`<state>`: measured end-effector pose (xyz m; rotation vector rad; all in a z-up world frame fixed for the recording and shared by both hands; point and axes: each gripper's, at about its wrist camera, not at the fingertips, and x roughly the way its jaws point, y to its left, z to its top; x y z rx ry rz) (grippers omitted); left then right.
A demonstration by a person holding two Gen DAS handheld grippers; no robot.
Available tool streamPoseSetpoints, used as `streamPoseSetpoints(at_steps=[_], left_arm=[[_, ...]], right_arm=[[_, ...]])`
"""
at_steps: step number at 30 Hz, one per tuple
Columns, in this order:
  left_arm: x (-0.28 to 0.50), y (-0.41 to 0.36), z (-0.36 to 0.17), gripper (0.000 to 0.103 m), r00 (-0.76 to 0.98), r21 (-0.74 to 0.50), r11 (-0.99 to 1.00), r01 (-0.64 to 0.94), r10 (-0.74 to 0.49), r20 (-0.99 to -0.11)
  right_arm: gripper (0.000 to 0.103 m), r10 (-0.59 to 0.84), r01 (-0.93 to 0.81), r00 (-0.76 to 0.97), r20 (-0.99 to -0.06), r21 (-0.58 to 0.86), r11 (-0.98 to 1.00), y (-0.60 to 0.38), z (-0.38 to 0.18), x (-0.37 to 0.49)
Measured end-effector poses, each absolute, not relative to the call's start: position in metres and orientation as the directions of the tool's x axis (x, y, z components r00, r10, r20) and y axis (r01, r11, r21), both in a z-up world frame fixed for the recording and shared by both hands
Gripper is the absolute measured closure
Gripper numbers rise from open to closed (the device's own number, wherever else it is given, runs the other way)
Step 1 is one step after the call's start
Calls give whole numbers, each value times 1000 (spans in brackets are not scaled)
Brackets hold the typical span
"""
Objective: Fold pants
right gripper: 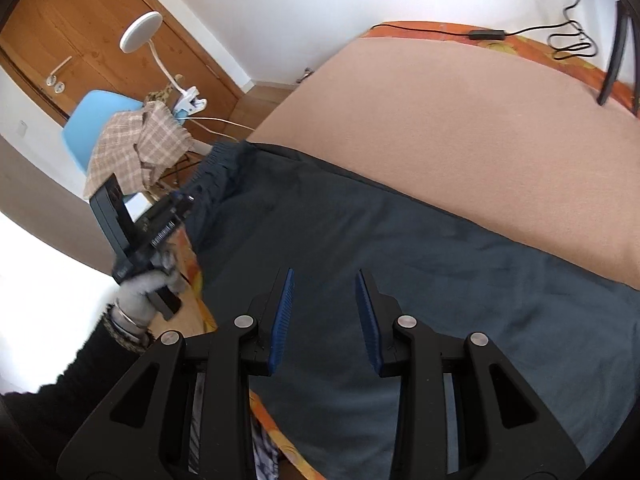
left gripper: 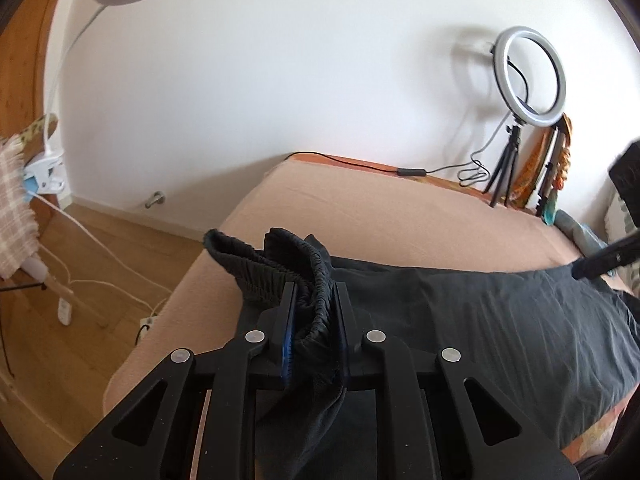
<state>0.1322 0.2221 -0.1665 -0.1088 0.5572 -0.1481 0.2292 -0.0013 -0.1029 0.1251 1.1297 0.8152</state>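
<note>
Early on — left gripper (left gripper: 314, 300) clamps the pants (left gripper: 480, 320) waistband (left gripper: 280, 264), right gripper (right gripper: 325, 280) gaping wide over flat fabric — no fold yet.

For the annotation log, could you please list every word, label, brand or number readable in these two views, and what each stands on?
No text can be read in either view.
The left gripper, seen from the right wrist camera, carries a pale strip of marking on its body, too blurred to read.
</note>
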Motion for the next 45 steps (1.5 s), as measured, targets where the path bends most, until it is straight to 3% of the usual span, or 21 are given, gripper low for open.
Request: streamPoseSetpoints(at_steps=[4,9,12,20,24,30,31,34,37,39,40,41,43,45], left_arm=[[127,183,-166,88,834,-48,979,196,-192,-517],[120,146,-170,88,827,69,958,277,-201,-525],[115,128,-176,88,824,152,936,319,-194,-532],[109,111,-180,88,830,235,906,353,-187,-525],[107,114,-177,88,836,232,910,344,-185,-517],[102,124,-175,88,840,211,921,328,-182,-511],[102,123,-175,88,840,217,920,327,-178,-512],[102,118,-173,84,845,227,924,308,-156,-511],[87,120,-174,77,863,240,933,268,-122,-489],[87,123,-174,52,870,249,940,233,-87,-486],[90,126,-174,52,865,237,945,226,-83,-494],[94,130,-173,52,858,217,950,226,-88,-506],[99,133,-172,65,846,188,949,253,-122,-519],[103,129,-173,87,833,203,937,285,-137,-536]], right_arm=[[41,675,-527,85,-733,542,654,51,-108,248],[41,695,-474,-34,-719,624,622,106,-128,273],[41,666,-472,-53,-744,606,640,128,-138,278],[41,577,-433,-36,-816,533,727,148,-157,287],[43,503,-429,15,-864,448,784,153,-159,290],[43,513,-366,-12,-858,481,796,137,-174,290],[46,521,-359,-7,-854,488,795,136,-176,290],[80,558,-352,-24,-830,529,772,135,-180,292],[83,592,-349,-1,-806,555,755,129,-176,291],[84,628,-343,5,-779,588,732,125,-172,290],[84,641,-339,8,-768,601,724,123,-171,289],[84,649,-332,11,-760,610,720,121,-171,289],[84,670,-315,11,-742,633,707,118,-170,289],[84,686,-314,10,-728,649,693,116,-169,289]])
